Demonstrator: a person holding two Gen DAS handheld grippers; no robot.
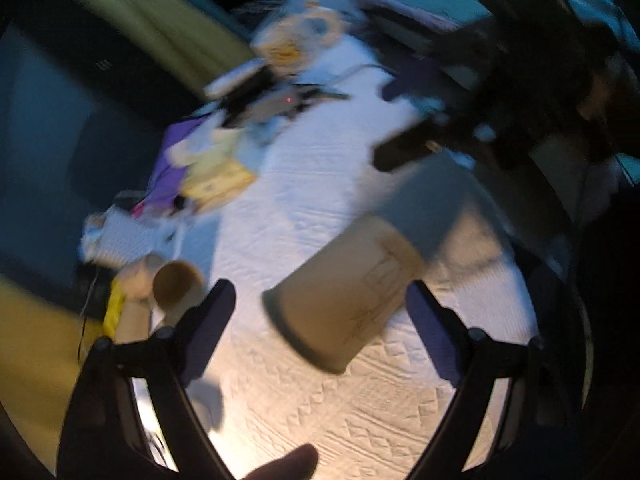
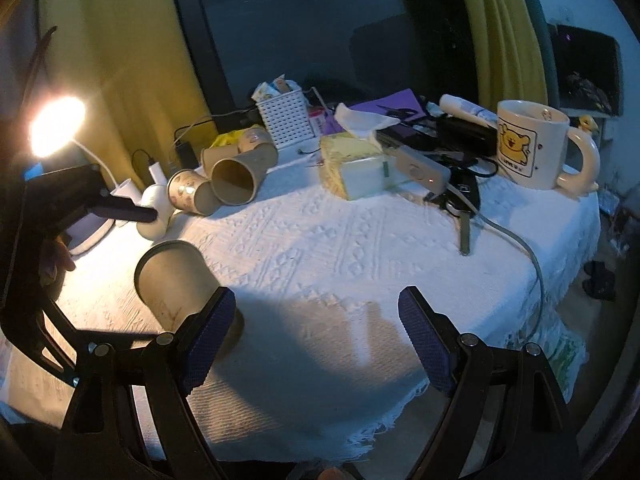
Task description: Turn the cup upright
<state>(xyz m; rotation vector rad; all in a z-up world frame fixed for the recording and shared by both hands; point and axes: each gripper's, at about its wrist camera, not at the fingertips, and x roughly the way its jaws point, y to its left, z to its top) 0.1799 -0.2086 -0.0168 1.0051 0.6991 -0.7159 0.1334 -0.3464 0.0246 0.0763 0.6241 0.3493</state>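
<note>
my left tool (image 1: 320,320) is wide around the tilted cup (image 1: 344,292); closing off-centre could knock it across the desk (image 1: 320,184).

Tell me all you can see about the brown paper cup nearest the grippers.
The brown paper cup looks like plain kraft paper with a rolled rim and faint dark marks on its wall. It stands tilted, mouth up, on the white tablecloth, nothing gripping it. The left gripper is open around it; the right gripper is open beside it.
</note>
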